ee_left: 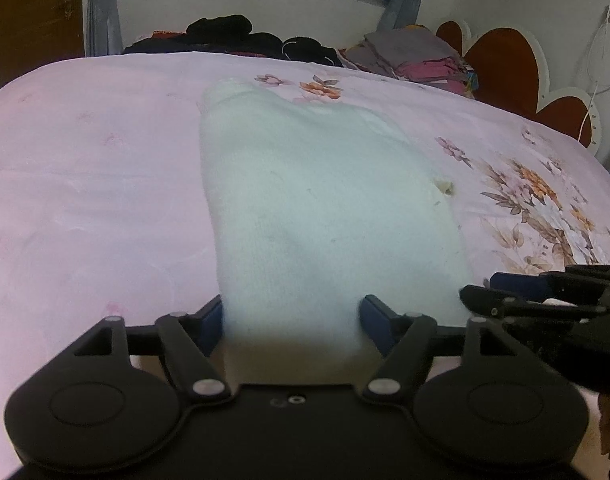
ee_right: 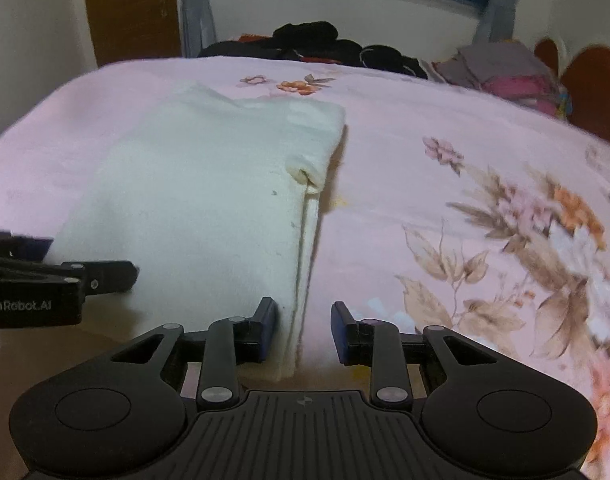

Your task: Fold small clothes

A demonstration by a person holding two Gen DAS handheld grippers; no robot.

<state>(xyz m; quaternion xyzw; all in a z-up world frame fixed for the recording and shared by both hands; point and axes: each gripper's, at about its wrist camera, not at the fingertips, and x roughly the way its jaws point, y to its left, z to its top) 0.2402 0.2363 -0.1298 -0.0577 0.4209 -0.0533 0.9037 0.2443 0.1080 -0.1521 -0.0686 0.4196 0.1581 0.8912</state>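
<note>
A small white garment (ee_left: 317, 208) lies folded on the pink floral bedsheet (ee_left: 85, 168). It also shows in the right wrist view (ee_right: 197, 208), with its folded right edge running toward me. My left gripper (ee_left: 291, 320) is open, its jaws wide apart on either side of the garment's near edge. My right gripper (ee_right: 303, 330) is open at the garment's near right corner, the edge lying between its jaws. The right gripper shows side-on in the left wrist view (ee_left: 481, 288), the left gripper in the right wrist view (ee_right: 121, 272).
Dark clothes (ee_left: 241, 36) are heaped at the far edge of the bed. A stack of folded grey and pink clothes (ee_left: 409, 60) sits at the far right beside a red heart-shaped headboard (ee_left: 505, 64). A window and curtains are behind.
</note>
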